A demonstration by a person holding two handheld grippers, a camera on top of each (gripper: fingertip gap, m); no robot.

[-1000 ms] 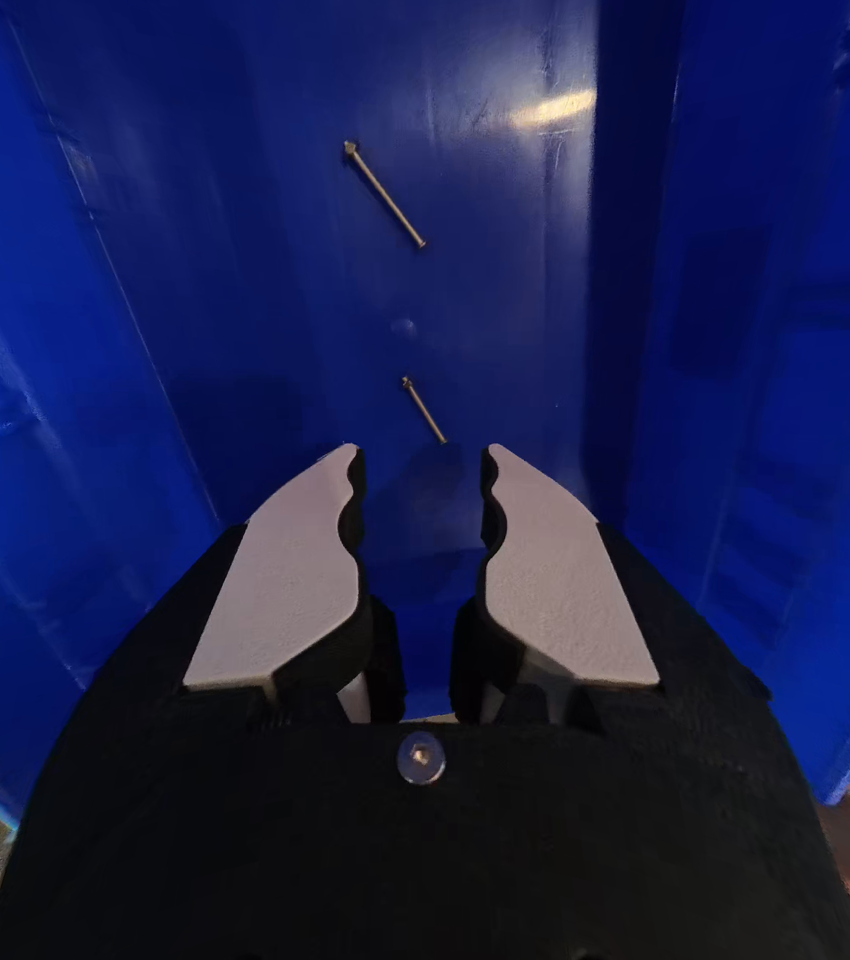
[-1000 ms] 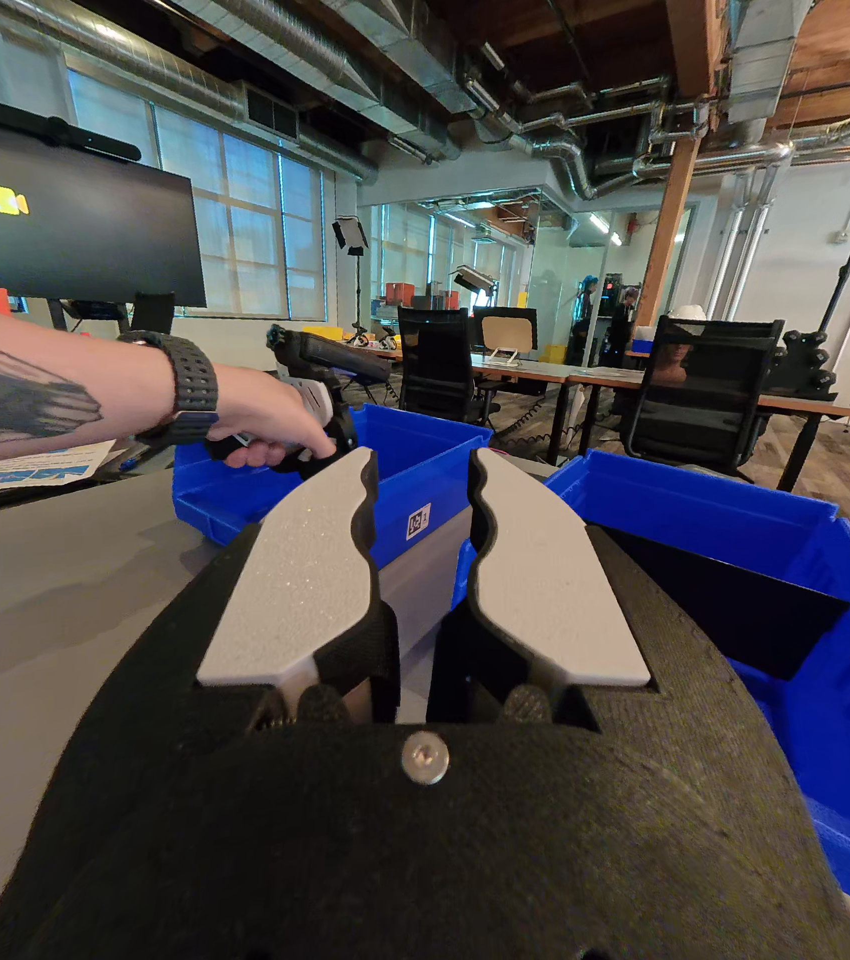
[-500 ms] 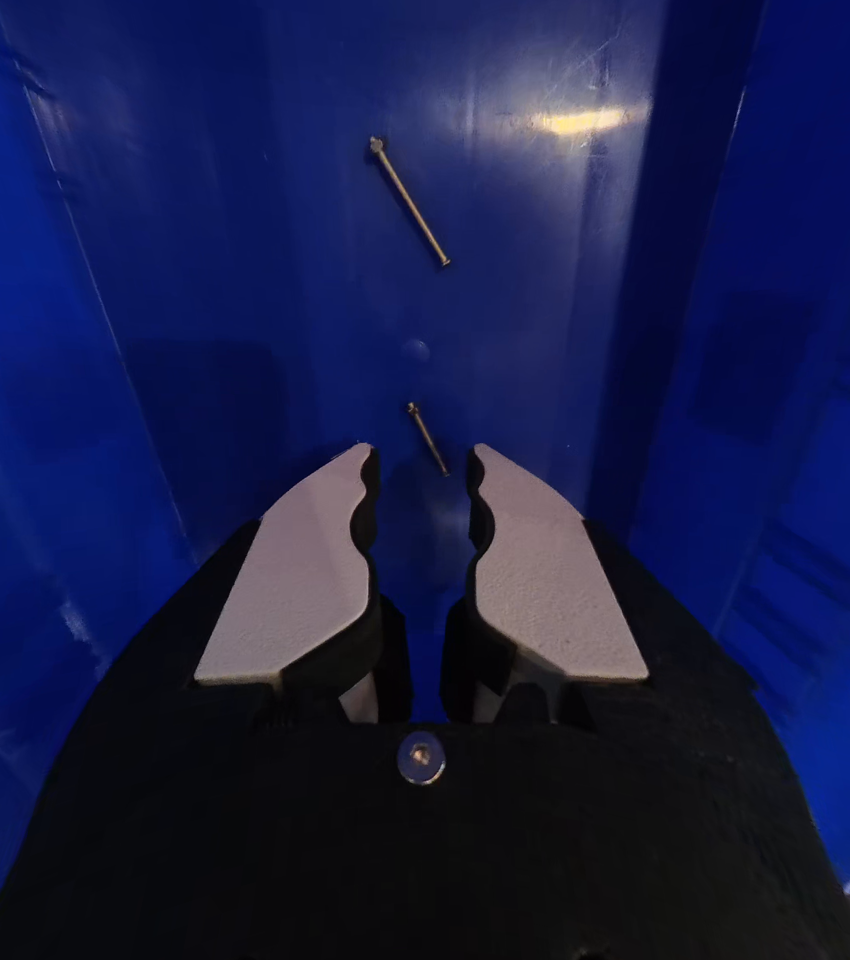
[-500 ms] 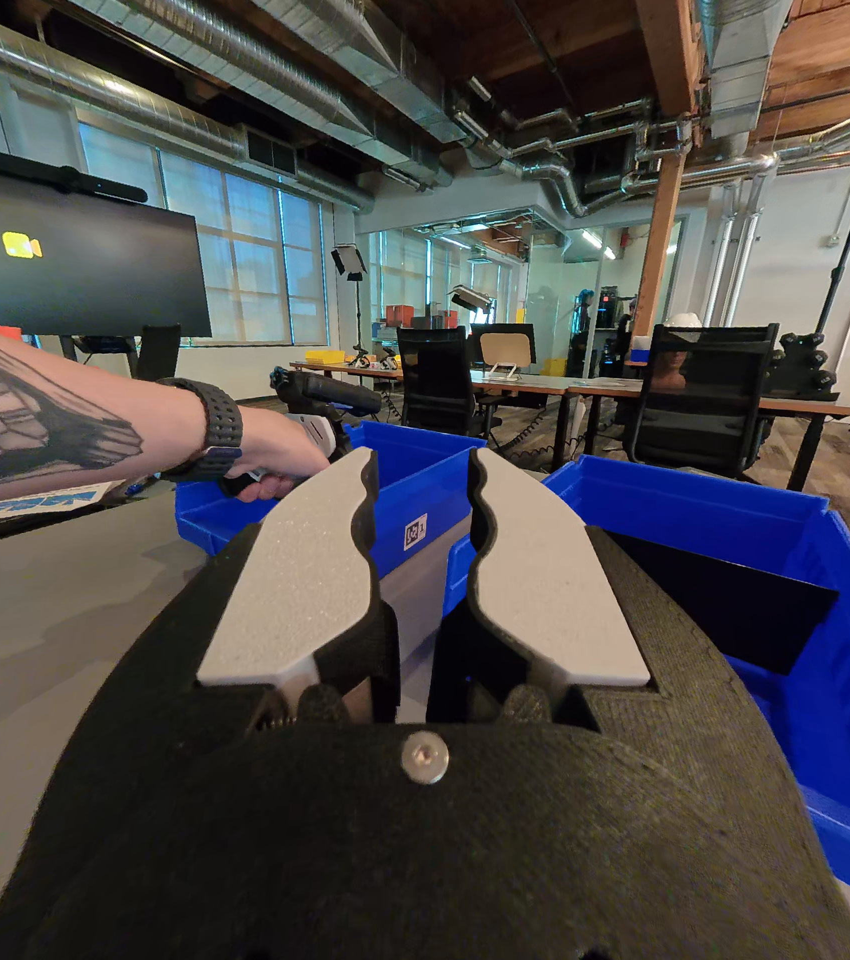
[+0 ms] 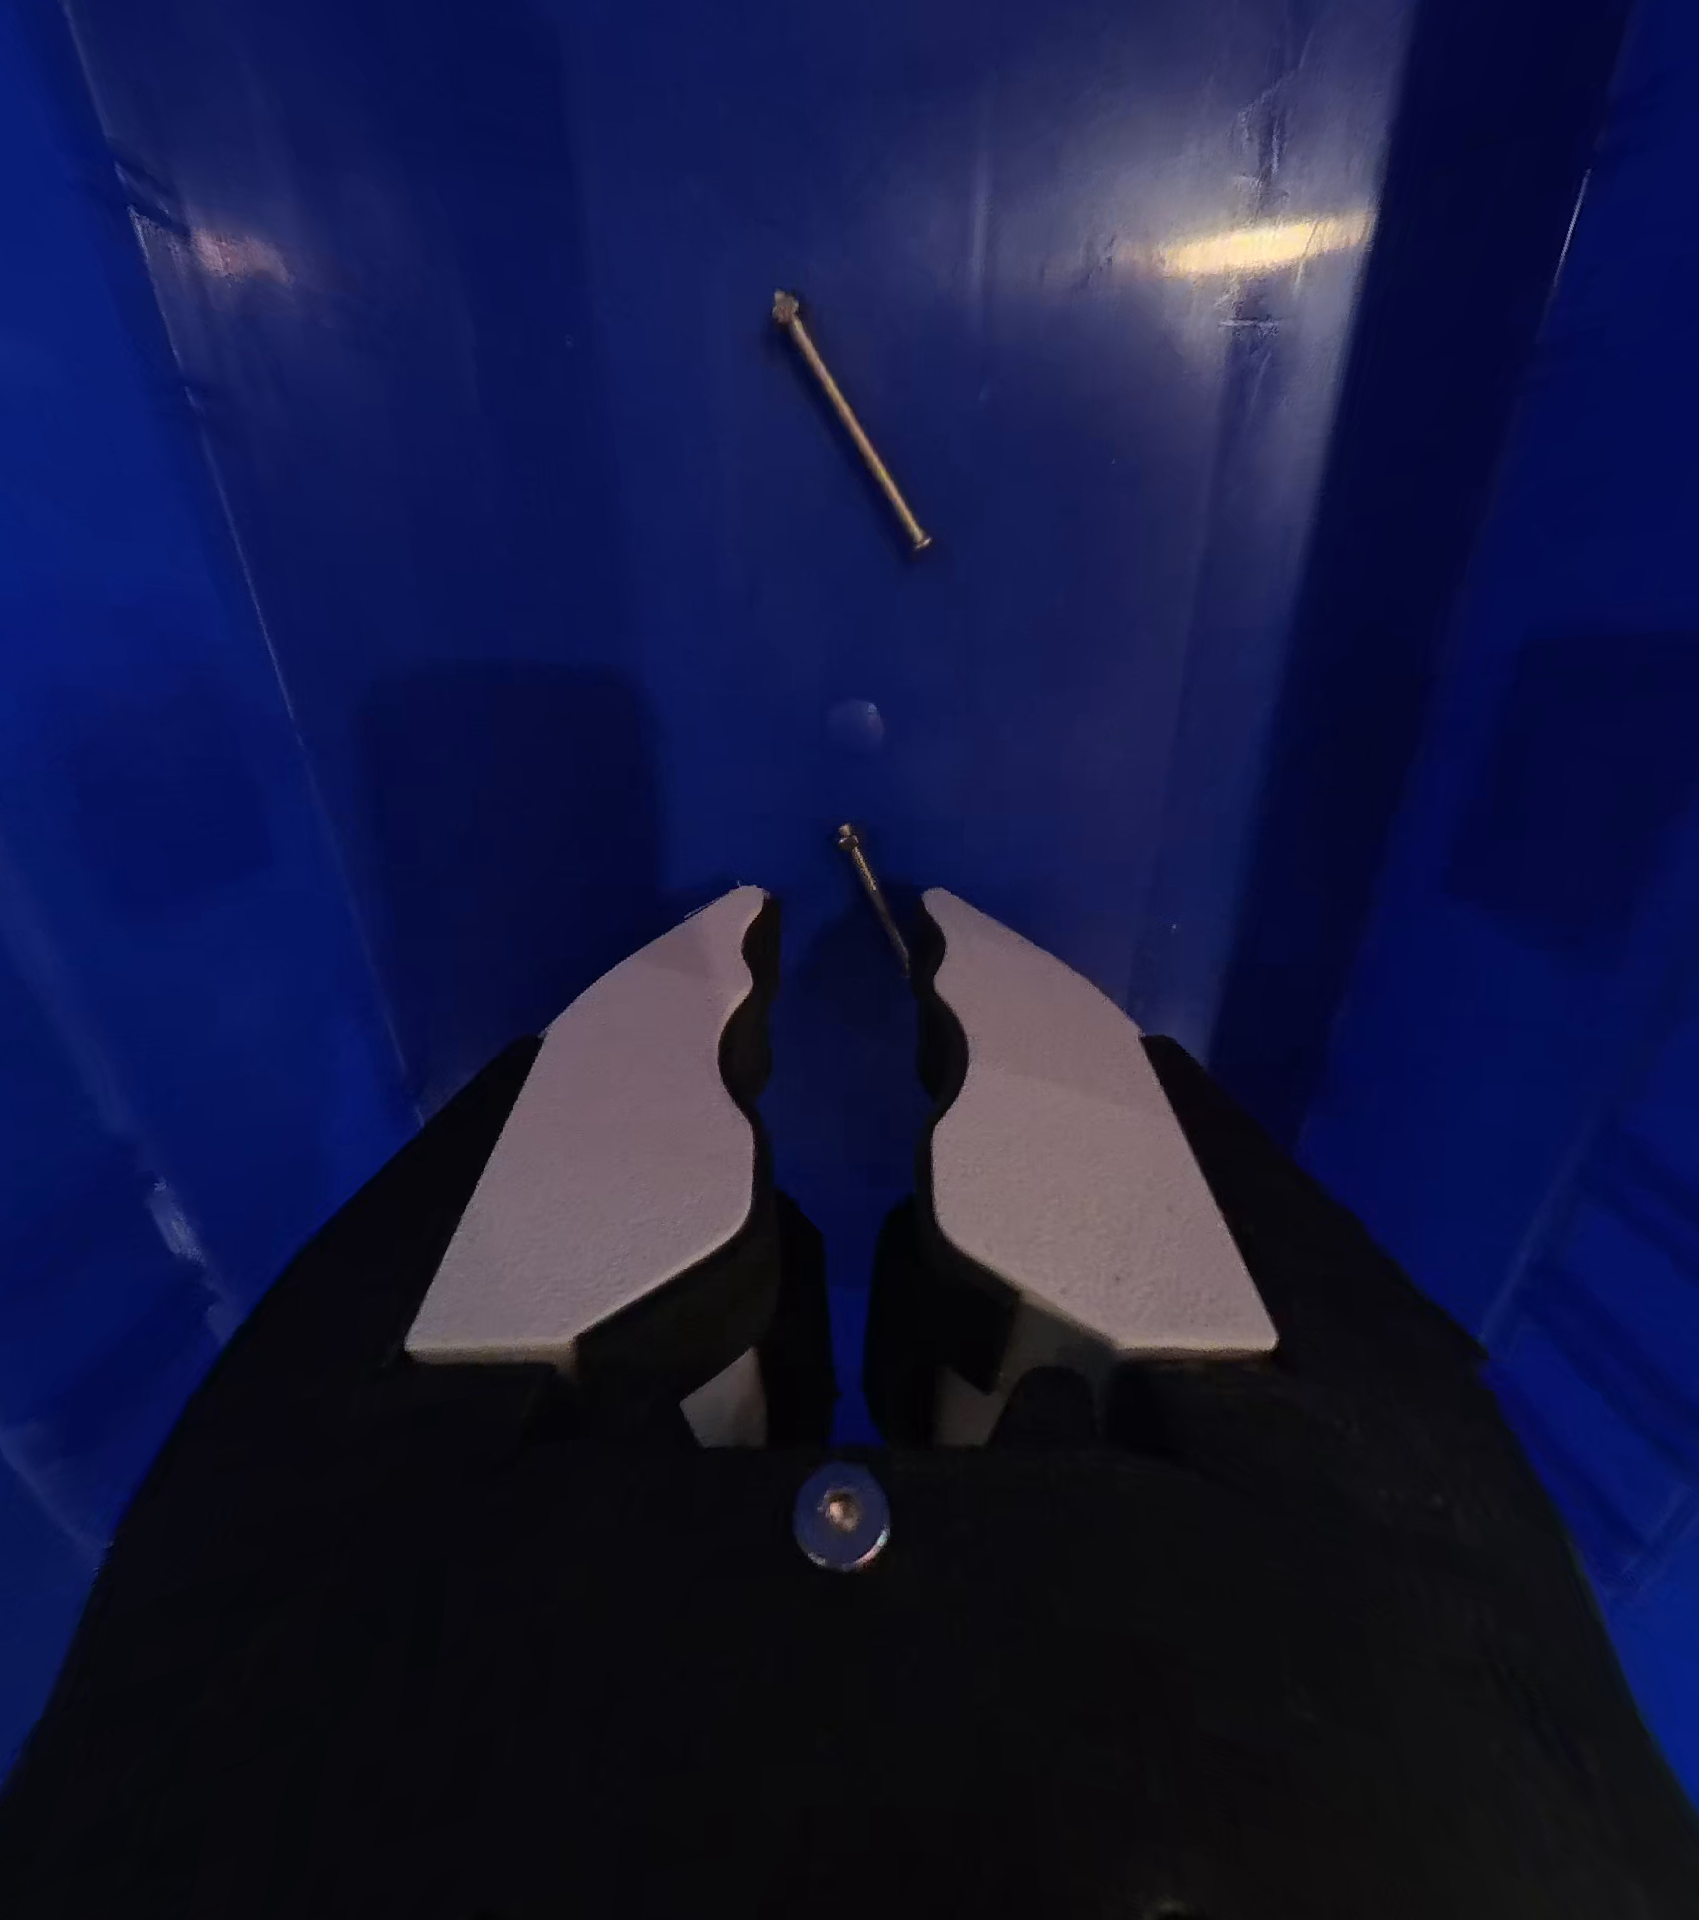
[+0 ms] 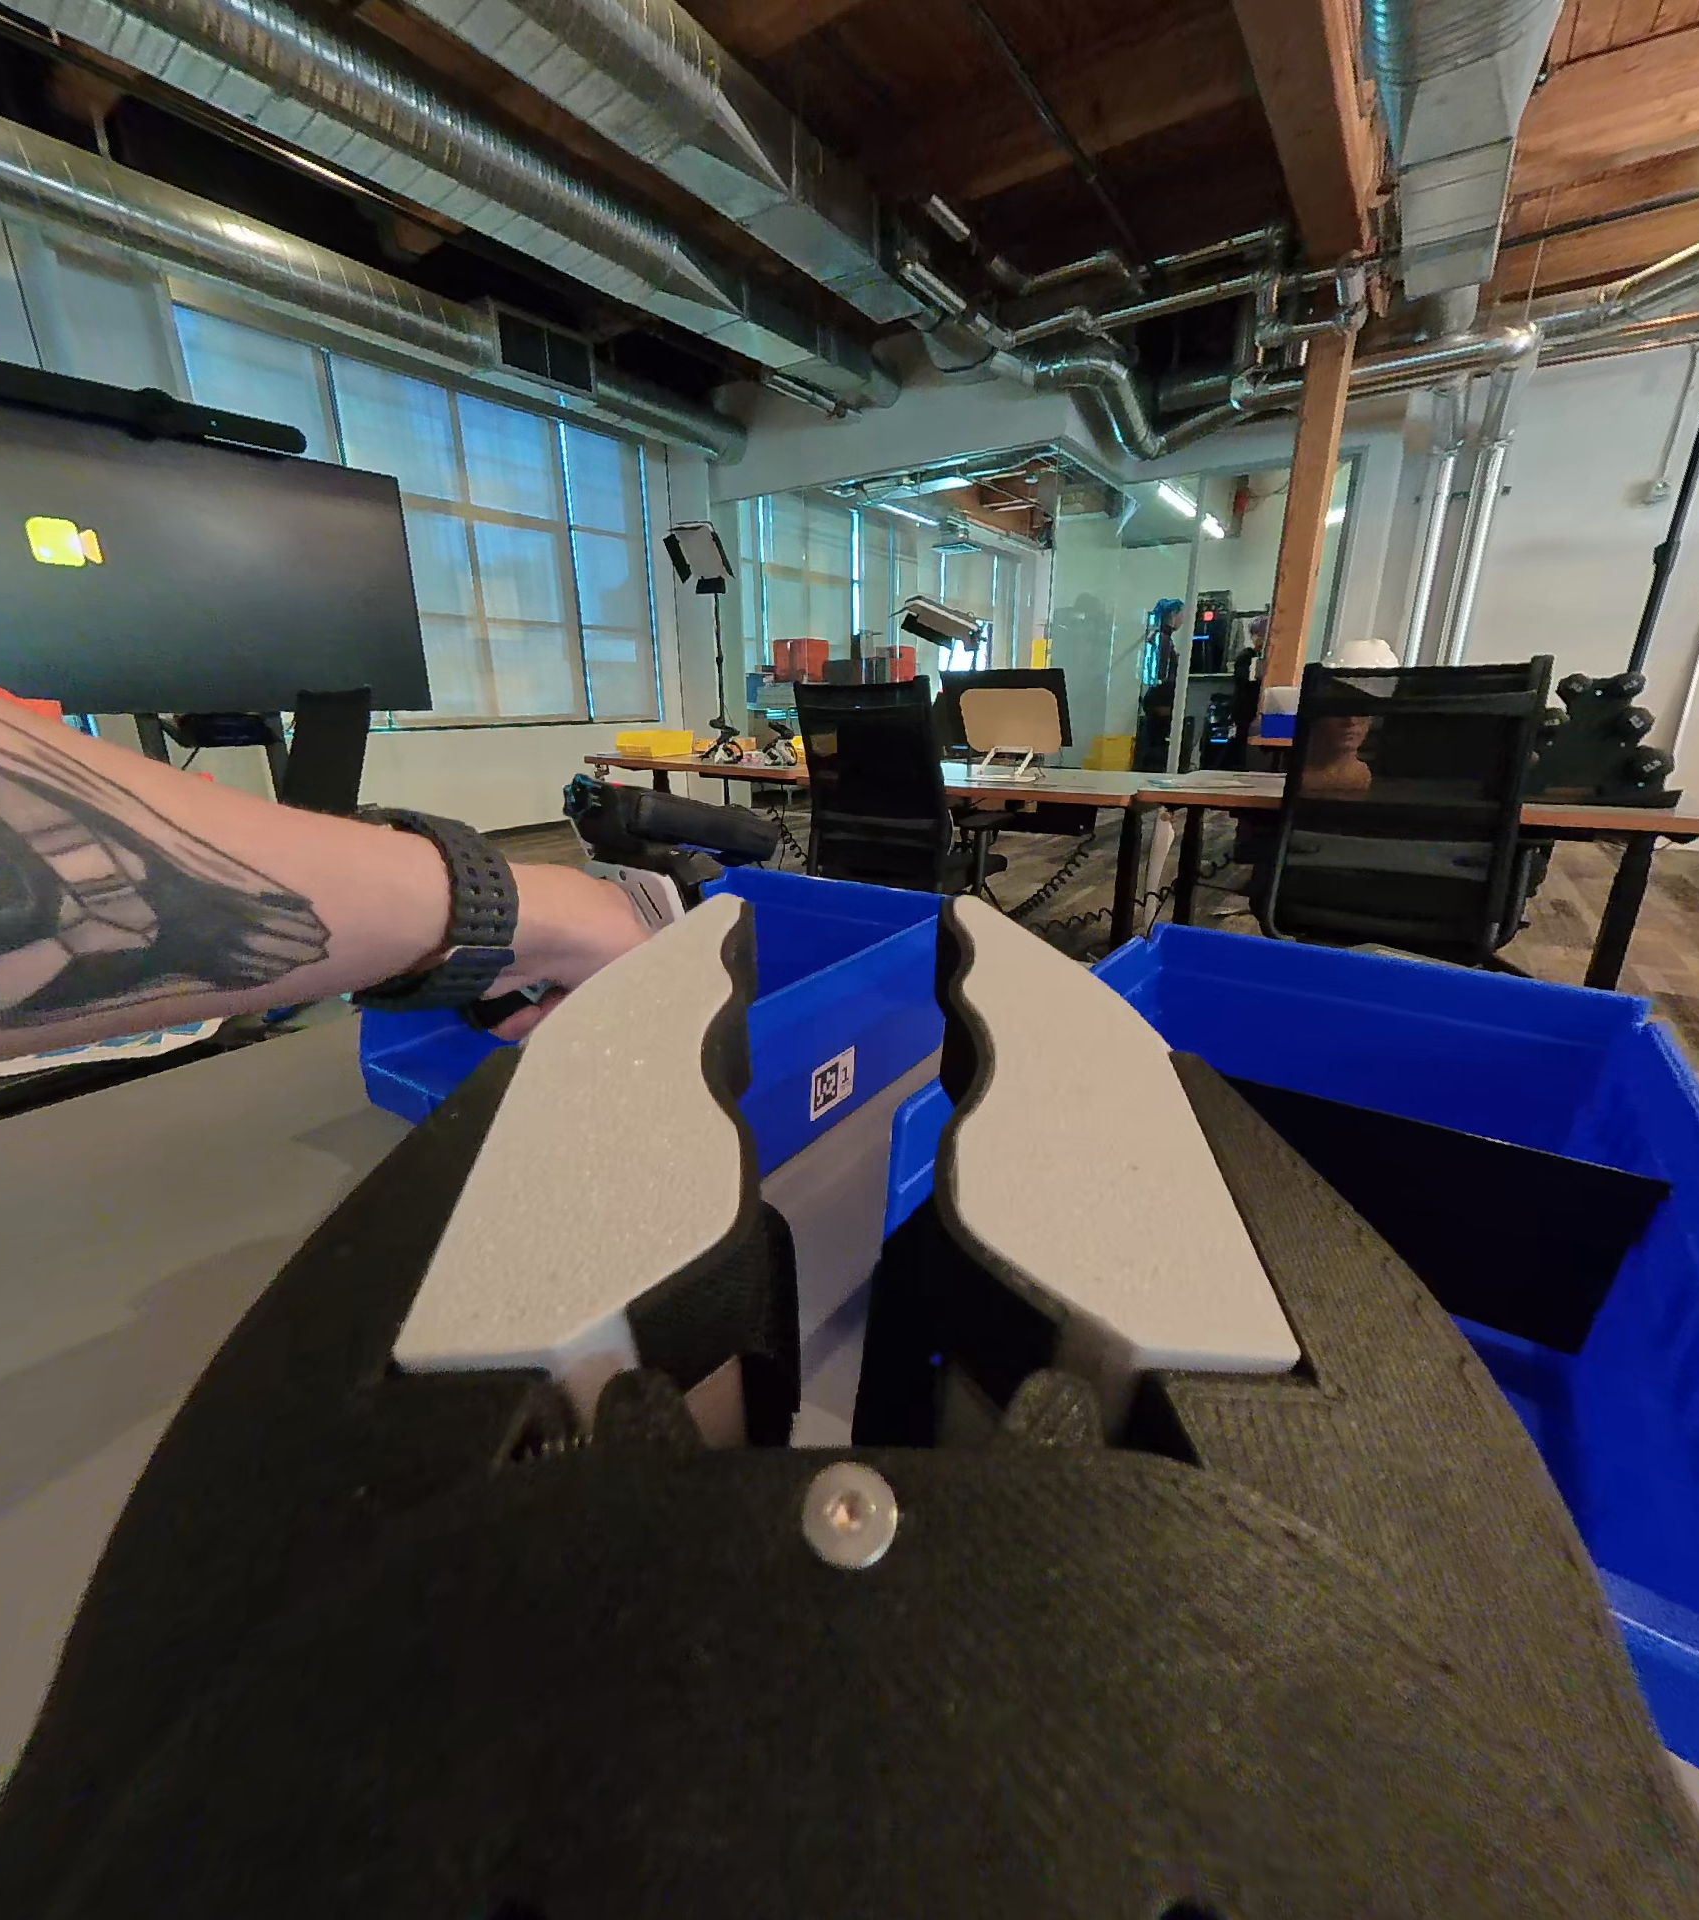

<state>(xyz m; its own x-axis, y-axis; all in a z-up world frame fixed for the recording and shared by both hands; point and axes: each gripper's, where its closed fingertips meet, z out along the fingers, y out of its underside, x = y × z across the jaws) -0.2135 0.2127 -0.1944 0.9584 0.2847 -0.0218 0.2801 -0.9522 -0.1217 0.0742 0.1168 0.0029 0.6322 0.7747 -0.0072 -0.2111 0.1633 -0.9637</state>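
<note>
Blue bin [image 5: 512, 520] walls enclosed the left gripper [image 5: 845, 914], jaws open, the short screw [image 5: 871, 888] between their tips; the right gripper [image 6: 845, 925] hovered, jaws open, empty.

Left wrist cam sat deep inside a blue bin [image 5: 429, 436], facing down along its fingers at the bin floor, very close. Right wrist cam sat low over the grey table [image 6: 97, 1299], facing level across two blue bins toward the office. Shared: the left bin [image 6: 824, 997], seen from outside there.
</note>
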